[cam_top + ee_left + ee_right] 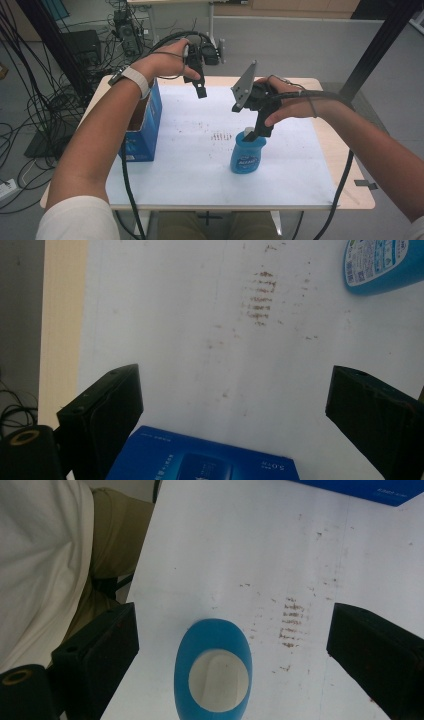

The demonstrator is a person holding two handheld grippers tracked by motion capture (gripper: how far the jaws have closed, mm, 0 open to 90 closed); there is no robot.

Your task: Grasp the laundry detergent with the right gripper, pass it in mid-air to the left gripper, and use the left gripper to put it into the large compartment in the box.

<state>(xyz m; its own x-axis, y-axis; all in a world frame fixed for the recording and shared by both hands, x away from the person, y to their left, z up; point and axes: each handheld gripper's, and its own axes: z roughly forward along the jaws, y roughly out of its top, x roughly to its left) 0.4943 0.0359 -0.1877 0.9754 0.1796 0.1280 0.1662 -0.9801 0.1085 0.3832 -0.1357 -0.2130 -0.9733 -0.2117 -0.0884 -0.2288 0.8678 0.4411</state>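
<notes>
A blue bottle (pixel 248 155) with a white cap (pixel 218 678) stands upright on the white sheet near the table's middle. My right gripper (pixel 251 133) hangs straight above it, open. In the right gripper view the bottle (pixel 214 645) sits between the wide black jaws of my right gripper (pixel 232 630), clear of both. My left gripper (pixel 201 92) is held in the air over the far part of the table. Its jaws are open and hold nothing. The left gripper view looks down past my left gripper (pixel 235 390) at a blue box (pixel 210 457) and the bottle (pixel 380 262).
The open blue box (pixel 146 122) stands at the table's left edge. Brown stains (pixel 218 135) mark the white sheet (pixel 200 170). Cables and equipment lie on the floor beyond the far left corner. A black post (pixel 380 45) rises at the right.
</notes>
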